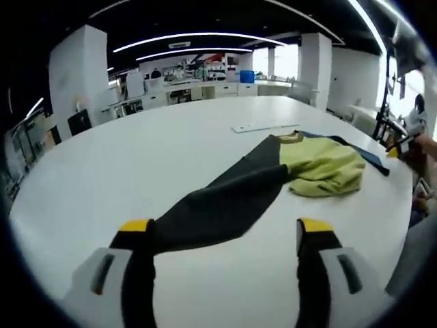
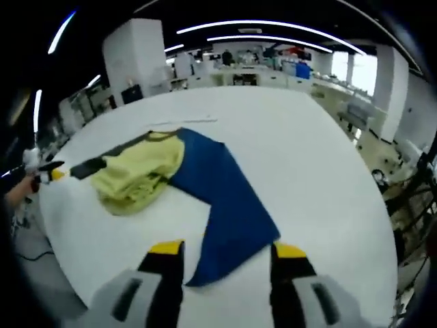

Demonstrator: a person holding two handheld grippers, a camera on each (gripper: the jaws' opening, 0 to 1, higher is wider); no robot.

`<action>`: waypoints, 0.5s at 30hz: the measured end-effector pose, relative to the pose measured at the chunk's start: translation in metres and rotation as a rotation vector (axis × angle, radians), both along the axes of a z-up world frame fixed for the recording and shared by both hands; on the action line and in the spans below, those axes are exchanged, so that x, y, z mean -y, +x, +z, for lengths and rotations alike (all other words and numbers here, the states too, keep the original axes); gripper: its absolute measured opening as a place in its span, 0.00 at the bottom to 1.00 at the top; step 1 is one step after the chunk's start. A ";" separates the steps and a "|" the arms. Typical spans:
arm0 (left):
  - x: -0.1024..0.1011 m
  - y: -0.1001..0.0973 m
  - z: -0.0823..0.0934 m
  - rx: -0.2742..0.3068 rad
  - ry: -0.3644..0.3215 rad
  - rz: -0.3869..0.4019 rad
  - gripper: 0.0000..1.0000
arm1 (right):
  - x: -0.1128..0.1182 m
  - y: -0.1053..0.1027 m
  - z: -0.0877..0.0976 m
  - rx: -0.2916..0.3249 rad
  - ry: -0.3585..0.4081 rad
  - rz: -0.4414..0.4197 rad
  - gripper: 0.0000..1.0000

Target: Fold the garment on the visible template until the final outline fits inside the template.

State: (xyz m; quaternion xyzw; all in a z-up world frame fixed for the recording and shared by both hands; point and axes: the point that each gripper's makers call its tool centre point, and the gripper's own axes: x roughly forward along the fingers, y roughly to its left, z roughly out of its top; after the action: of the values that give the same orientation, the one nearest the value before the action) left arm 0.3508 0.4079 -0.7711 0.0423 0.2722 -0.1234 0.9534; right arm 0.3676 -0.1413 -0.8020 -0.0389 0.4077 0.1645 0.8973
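Yellow-bodied garment (image 1: pixel 321 171) lies bunched on the white counter (image 1: pixel 136 164), sleeves stretched out. Both grippers' jaws are spread, holding nothing. Pulling one sleeve alone could drag the whole garment.

Left tongs (image 1: pixel 225 236), right tongs (image 2: pixel 222 256) agape

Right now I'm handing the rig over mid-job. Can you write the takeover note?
Left gripper: open, at the end of the dark sleeve.
Right gripper: open, over the end of the blue sleeve.
Garment: yellow body bunched up on the white table, both sleeves stretched out to the sides.
Done: no neat fold visible.
Left: flatten the body, fold in both sleeves. I can't make out the template outline, so locate it first.
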 end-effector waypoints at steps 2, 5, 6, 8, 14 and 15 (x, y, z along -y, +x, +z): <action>0.003 -0.002 0.001 0.004 -0.004 -0.008 0.89 | -0.008 -0.009 -0.001 0.002 -0.005 0.001 0.47; 0.013 -0.006 0.006 0.017 -0.019 -0.019 0.92 | -0.006 -0.009 -0.007 -0.002 -0.007 0.009 0.46; 0.020 -0.010 0.010 0.019 -0.032 -0.022 0.93 | -0.011 -0.015 -0.007 -0.009 -0.004 0.009 0.45; 0.028 -0.013 0.012 0.022 -0.049 -0.030 0.96 | -0.011 -0.017 -0.009 -0.013 0.002 0.003 0.44; 0.042 -0.025 0.013 0.010 -0.039 -0.077 0.99 | -0.011 -0.021 -0.019 -0.022 0.004 -0.021 0.35; 0.045 -0.027 0.014 0.010 -0.043 -0.085 0.99 | -0.010 -0.022 -0.019 -0.016 -0.010 -0.025 0.34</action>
State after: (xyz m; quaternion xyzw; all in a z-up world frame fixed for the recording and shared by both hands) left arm 0.3239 0.3625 -0.7569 0.0341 0.2625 -0.1695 0.9493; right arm 0.3455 -0.1308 -0.8212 -0.0368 0.4162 0.1515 0.8958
